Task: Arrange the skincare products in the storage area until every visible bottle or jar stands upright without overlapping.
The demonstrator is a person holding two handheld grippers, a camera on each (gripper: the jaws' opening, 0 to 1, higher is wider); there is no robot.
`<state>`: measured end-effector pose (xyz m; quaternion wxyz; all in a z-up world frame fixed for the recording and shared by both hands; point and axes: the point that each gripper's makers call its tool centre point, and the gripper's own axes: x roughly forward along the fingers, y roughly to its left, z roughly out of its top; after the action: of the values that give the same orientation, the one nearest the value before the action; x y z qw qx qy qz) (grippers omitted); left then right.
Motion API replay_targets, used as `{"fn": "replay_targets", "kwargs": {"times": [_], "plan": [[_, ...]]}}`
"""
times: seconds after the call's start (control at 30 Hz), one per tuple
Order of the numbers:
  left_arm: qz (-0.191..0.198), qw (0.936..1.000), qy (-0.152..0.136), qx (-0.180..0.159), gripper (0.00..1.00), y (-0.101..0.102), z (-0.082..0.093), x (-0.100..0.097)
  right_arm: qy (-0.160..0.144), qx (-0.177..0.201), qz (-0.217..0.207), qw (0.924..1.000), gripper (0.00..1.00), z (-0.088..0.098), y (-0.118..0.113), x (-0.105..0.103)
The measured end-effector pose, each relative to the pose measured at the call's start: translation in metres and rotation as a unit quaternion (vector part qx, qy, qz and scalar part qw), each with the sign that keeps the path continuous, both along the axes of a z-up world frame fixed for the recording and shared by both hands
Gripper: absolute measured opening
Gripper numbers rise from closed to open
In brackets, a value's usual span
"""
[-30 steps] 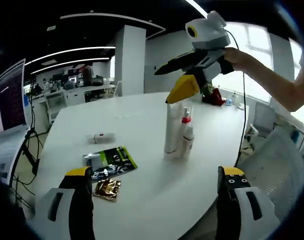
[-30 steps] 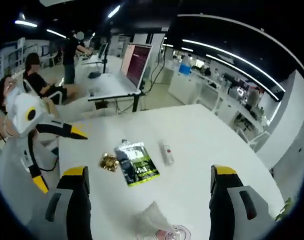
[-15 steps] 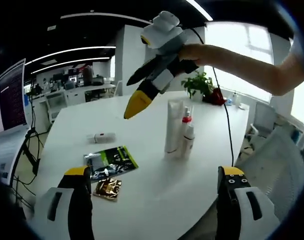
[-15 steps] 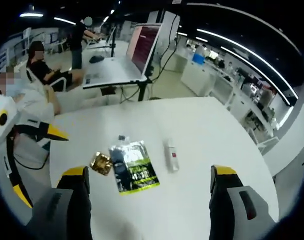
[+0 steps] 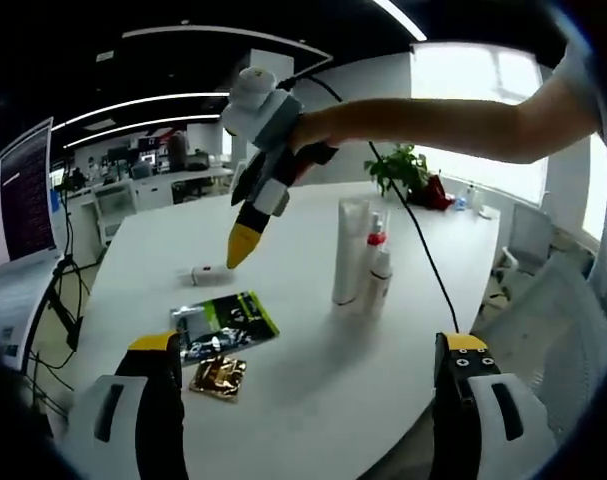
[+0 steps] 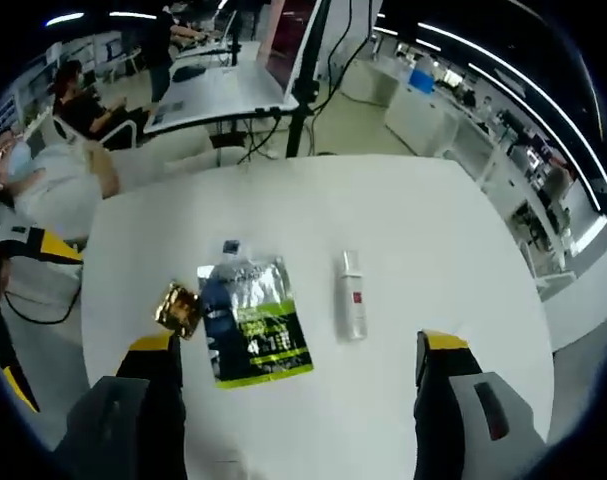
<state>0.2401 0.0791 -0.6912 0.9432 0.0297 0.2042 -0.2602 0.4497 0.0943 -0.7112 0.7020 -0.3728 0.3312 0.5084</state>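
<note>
The small white bottle (image 6: pixel 351 295) lies flat on the white table (image 6: pixel 433 220), just beside the green pouch (image 6: pixel 246 322) and well apart from the three upright bottles (image 5: pixel 361 262). Its long axis runs roughly along the right gripper's line of sight, cap end away from the jaws. The right gripper (image 6: pixel 295 385) hangs above it and the left gripper (image 5: pixel 305 395) stays back — both wide open and empty. The next move, in my judgement, is to descend, close across the bottle's body — not along it — then lift and tip it upright clear of the pouch.

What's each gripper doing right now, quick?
Left gripper: open, holding nothing.
Right gripper: open, holding nothing, above the small white bottle lying flat.
</note>
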Motion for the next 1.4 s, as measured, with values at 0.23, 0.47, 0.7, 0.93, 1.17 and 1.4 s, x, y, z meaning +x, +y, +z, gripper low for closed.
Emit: {"fn": "replay_targets", "kwargs": {"times": [0.23,0.47,0.7,0.93,1.17,1.4], "plan": [[0.002,1.0,0.001,0.002,0.99,0.001,0.0,0.0,0.013,-0.042,0.016,0.9989,0.91,-0.02,0.009,0.013],[0.005,1.0,0.003,0.002,0.99,0.001,-0.001,-0.001,0.032,-0.069,0.017,0.9969,0.87,-0.041,0.013,0.022],[0.003,1.0,0.006,0.007,0.99,0.002,-0.002,-0.002,0.057,-0.088,-0.001,0.9945,0.74,-0.061,0.01,0.04],[0.003,0.9999,0.009,0.004,0.99,0.001,-0.003,-0.003,0.074,-0.106,-0.025,0.9913,0.66,-0.078,0.007,0.046],[0.002,0.9999,0.009,0.004,0.99,0.001,-0.002,-0.003,0.063,-0.122,-0.007,0.9905,0.67,-0.072,0.012,0.032],[-0.008,0.9999,0.011,0.003,0.99,-0.003,-0.003,-0.005,0.054,-0.098,0.009,0.9937,0.66,-0.056,0.044,0.029]]}}
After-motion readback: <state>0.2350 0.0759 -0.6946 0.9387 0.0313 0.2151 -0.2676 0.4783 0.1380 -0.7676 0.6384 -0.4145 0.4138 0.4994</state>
